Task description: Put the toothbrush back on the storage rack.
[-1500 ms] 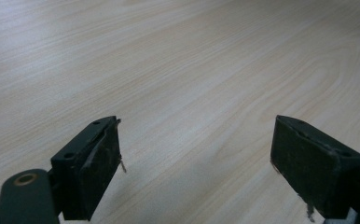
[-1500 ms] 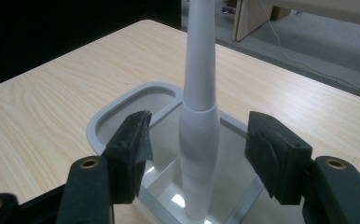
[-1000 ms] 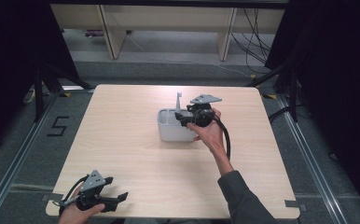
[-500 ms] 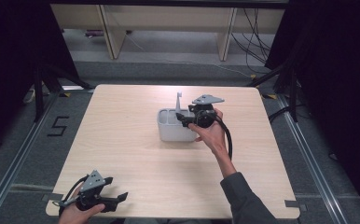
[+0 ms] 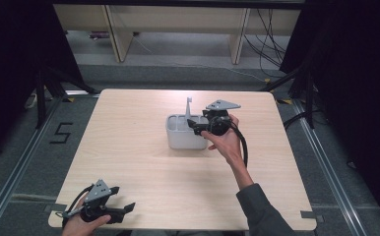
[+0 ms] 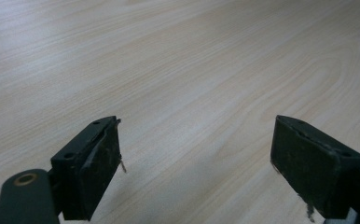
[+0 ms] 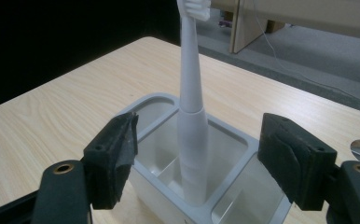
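A: Where is the toothbrush [image 7: 190, 116]?

B: It stands upright in the white holder [image 5: 185, 132], its thick handle down in one of the compartments and its slim neck rising above the rim. In the right gripper view the bristle head reaches the top edge. The holder sits on the pale wooden bench [image 5: 143, 162], a little beyond its middle in the high view.

A: And the right tongs [image 7: 199, 158]?

B: They hang over the near side of the holder, held from the right by the person's right hand [image 5: 225, 142]. Their jaws have just been opening. They now stand spread, one on each side of the toothbrush, and neither pad presses on the handle. In the right gripper view a clear gap shows between each pad and the white shaft.

A: So the toothbrush is not pinched?

B: No. It is between the jaws but free of them, propped only by the holder.

A: What about the left tongs [image 6: 194, 163]?

B: They are at the near left corner of the bench in the high view, well apart from the holder, in the person's left hand [image 5: 82, 223]. Their jaws are spread wide, with bare wood grain between them and no thing gripped.
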`<action>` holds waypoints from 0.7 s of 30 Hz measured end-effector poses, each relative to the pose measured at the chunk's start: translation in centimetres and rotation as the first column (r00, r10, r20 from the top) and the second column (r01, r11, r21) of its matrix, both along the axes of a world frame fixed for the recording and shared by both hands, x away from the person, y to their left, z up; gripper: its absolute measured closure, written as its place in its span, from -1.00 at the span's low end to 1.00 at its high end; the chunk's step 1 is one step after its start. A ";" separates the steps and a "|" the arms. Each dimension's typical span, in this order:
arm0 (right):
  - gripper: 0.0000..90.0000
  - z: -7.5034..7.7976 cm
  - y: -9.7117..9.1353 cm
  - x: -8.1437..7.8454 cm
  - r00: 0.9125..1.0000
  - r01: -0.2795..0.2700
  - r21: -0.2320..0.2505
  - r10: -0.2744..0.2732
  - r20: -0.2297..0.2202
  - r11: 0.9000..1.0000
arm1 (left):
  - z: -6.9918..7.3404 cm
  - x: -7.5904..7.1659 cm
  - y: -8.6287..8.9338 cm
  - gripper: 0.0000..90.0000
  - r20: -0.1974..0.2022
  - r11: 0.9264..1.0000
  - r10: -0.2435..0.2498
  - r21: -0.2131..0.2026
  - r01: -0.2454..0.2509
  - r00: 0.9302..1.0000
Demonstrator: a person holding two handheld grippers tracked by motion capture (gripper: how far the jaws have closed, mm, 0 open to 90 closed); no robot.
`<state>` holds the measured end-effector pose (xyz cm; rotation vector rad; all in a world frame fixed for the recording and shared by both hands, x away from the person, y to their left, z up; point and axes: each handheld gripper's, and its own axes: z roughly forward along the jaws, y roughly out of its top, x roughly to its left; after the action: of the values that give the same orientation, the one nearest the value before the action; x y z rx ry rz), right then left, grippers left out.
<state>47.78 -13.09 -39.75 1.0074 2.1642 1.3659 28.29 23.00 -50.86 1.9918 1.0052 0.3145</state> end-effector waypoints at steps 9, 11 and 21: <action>-0.36 0.5 -0.6 -0.5 1.000 0.001 -0.005 -0.001 0.020 1.000 | 0.0 0.0 -0.1 -0.66 0.000 1.000 0.008 -0.011 -0.008 1.000; -0.37 0.5 -0.6 -0.6 1.000 -0.002 0.014 0.002 0.016 1.000 | 0.0 0.0 -0.1 -0.66 -0.001 1.000 0.009 -0.011 -0.009 1.000; -0.44 0.5 -1.3 -1.4 1.000 -0.006 0.010 0.005 0.021 1.000 | 0.0 0.0 0.0 -0.67 -0.001 1.000 0.015 -0.015 -0.015 1.000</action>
<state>46.37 -14.37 -39.20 0.9873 2.1486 1.3848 28.30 22.97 -50.91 1.9720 1.0201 0.3138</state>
